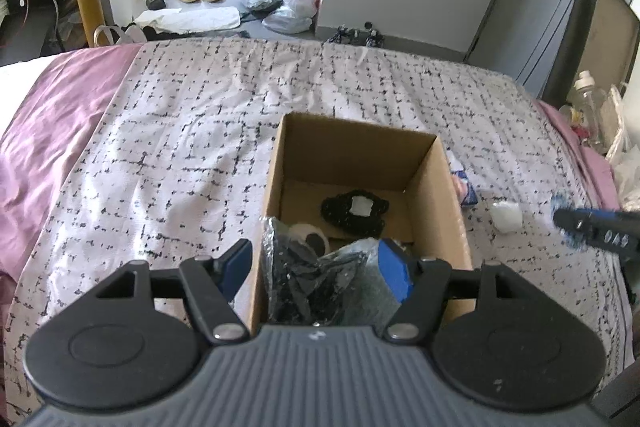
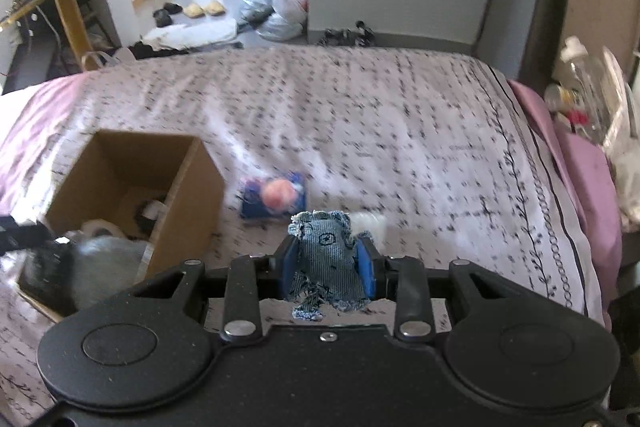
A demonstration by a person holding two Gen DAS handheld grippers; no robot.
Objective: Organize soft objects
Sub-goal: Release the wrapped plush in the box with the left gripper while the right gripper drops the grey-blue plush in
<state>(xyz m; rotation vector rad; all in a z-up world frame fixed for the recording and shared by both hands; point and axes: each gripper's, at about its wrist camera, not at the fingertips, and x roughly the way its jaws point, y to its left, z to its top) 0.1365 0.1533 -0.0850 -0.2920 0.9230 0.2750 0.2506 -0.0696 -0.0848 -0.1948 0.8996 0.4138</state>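
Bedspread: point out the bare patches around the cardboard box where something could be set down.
Free: the wide stretch of bedspread left of the cardboard box, and the far strip between the box and the bed's far edge. Crowded: right of the box, where the blue packet and a white wad lie. The box floor holds a black item and a bagged bundle.

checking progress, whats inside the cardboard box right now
Inside the cardboard box a black lacy item with a white patch lies on the bottom, with a white roll nearer. The bagged dark bundle at the left gripper hides the near floor.
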